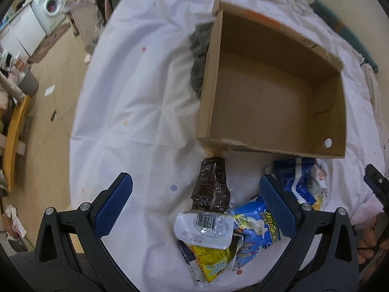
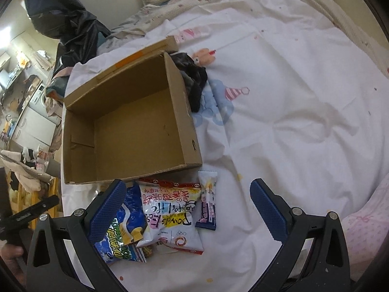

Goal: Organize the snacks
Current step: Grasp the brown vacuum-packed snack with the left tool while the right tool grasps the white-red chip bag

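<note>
1. Dark-brown wrapped snack (image 1: 211, 187) lies between the wide-open, empty jaws of the left gripper (image 1: 195, 203), its long axis pointing ahead at the near wall of the cardboard box (image 1: 243, 146) on the bed sheet (image 1: 136, 102).
2. White packet (image 2: 170, 209) sits between the right gripper (image 2: 186, 209)'s spread, empty jaws, just short of the box's near edge; the small bar (image 2: 207, 202) lies alongside.

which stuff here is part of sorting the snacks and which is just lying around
For the job:
cardboard box
dark brown snack pack
blue snack bags
white snack bag
small wrapped bar

Just lying about:
dark cloth beside the box
bedsheet
washing machine
</note>
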Motion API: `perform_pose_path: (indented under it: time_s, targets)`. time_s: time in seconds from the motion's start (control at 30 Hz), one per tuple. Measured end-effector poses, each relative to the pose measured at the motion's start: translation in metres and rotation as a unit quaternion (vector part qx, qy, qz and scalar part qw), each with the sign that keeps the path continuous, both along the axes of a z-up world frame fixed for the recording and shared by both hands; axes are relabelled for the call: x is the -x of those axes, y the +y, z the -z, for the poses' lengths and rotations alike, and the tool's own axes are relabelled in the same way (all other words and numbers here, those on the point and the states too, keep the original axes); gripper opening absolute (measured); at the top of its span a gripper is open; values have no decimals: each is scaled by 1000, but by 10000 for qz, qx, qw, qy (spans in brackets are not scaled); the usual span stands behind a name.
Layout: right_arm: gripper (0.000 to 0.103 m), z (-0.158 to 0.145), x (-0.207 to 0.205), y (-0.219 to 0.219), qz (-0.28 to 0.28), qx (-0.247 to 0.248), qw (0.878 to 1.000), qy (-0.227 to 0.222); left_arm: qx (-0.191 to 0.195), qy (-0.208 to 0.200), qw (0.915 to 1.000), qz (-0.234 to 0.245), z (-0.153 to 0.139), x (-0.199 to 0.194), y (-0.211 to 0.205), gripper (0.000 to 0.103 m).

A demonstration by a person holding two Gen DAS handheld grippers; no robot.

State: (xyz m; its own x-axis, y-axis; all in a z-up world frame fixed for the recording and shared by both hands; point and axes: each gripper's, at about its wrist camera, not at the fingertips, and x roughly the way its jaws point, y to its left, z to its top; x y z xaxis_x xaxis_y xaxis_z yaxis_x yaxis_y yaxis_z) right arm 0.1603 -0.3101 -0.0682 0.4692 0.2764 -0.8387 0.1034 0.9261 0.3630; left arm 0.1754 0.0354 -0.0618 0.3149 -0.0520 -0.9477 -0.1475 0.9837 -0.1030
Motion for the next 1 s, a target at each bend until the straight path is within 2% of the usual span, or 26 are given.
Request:
perform_pose_path:
  time_s: [0.13,0.2,0.3,0.43,0.47,0.5,0.57,0.63,0.7,0.77,1.0]
  targets:
    - [103,3,-2,3,-16,108,9999,27,123,597,9981,-1,37,-13,-6,98]
    - [103,3,-4,4,-25,150,9999,29,160,888,9959,92,57,-18,-12,91]
    - [103,5,-6,6,-48,223,9997,43,112,1121,9933,237,77,-22,-20,89]
    - [103,7,-7,6,-62,268,9996,68,76,1387,9897,359,92,-29,-27,89]
    - [103,7,-7,6,-58,277,9996,80,64,1407,9893,382,94,-31,-28,87]
    - [103,8,-7,6,-61,285,9995,85,28,1411,9891,412,95,-31,-29,76]
    - [103,8,-7,6,-62,321,9994,85,-107,1469,9879,477,96,-30,-31,64]
    - [103,8,-7,5,-74,362,9993,66,-70,1449,9882,499,94,-29,-30,63]
    - [103,8,-7,5,-67,369,9993,72,-13,1350,9895,516,88,-29,-28,56]
    - [103,10,-7,2,-38,271,9996,110,26,1251,9908,507,75,-25,-25,55]
    - [103,28,-9,-10,114,-394,9971,645,332,976,9938,424,32,7,-6,55]
